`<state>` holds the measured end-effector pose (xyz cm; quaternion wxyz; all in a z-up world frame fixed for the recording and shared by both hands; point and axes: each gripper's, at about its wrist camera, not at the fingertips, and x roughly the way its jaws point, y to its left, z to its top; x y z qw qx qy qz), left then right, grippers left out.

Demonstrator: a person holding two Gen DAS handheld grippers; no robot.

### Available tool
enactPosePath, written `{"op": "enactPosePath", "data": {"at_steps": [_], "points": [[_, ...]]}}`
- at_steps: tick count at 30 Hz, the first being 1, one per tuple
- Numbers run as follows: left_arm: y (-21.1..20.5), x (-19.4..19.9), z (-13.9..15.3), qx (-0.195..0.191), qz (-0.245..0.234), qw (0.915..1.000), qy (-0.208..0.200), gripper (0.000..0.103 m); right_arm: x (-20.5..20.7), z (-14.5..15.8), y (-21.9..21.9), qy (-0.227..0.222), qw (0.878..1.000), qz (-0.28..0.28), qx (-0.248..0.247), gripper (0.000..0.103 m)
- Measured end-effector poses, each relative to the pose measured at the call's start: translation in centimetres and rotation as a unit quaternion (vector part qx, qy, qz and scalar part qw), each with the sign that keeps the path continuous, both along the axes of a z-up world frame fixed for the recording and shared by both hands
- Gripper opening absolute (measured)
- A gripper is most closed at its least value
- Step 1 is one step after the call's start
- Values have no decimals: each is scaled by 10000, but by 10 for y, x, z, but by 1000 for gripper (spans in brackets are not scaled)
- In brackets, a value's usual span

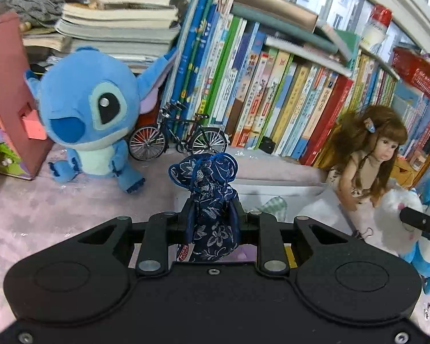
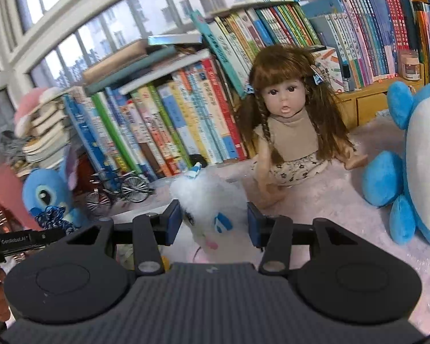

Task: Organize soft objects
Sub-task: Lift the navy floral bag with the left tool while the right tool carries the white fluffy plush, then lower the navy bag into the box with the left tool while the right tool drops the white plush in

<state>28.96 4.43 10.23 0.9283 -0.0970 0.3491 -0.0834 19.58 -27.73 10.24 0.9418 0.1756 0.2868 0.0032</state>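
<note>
Dark blue brocade with a pale flower pattern makes up the small drawstring pouch [image 1: 212, 200] clenched in the left gripper [image 1: 212, 215]; its two fingers press on the pouch's middle, the gathered mouth standing up above them and the bottom hanging toward the camera. Seen from the right wrist, the same pouch [image 2: 53, 218] shows at the far left, held out in front of the blue plush.

White fluffy fur fills the right gripper [image 2: 213, 223]: a white plush toy [image 2: 212, 200] with a blue eye patch, a pink snout and a small striped tuft on top sits between the blue pads [image 2: 173, 223], which squeeze its sides. From the left wrist view this toy [image 1: 392, 218] appears at the right edge with a black finger against it.

Beyond the pouch, to the left, a blue plush with big ears [image 1: 89, 114] stands on the pale pink cloth [image 1: 57, 215], and a small metal bicycle model [image 1: 179, 137] is parked just right of it. A doll with long brown hair [image 2: 289, 120] sits farther right, leaning against the row of upright books [image 1: 272, 91]. A large blue-and-white plush [image 2: 415, 166] sits at the right edge, near the doll. Stacked books [image 1: 120, 23] lie behind the blue plush, windows above.
</note>
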Motion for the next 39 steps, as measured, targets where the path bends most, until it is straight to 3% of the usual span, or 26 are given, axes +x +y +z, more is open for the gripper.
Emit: {"op": "enactPosePath", "data": {"at_steps": [6, 10, 18, 30, 39], "points": [[-12, 31, -18, 138, -182, 9993, 284, 24, 35, -9, -4, 343, 9993, -147, 30, 52], [-22, 46, -29, 508, -232, 9978, 369, 24, 56, -19, -3, 540, 9983, -216, 14, 52], [-42, 60, -39, 808, -457, 9947, 437, 24, 90, -36, 12, 666, 9973, -284, -120, 52], [-56, 67, -64, 936, -560, 9925, 556, 25, 113, -63, 27, 860, 9957, -153, -315, 52], [-57, 69, -70, 1003, -588, 9917, 556, 26, 116, -69, 21, 872, 9960, -182, 3, 52]]}}
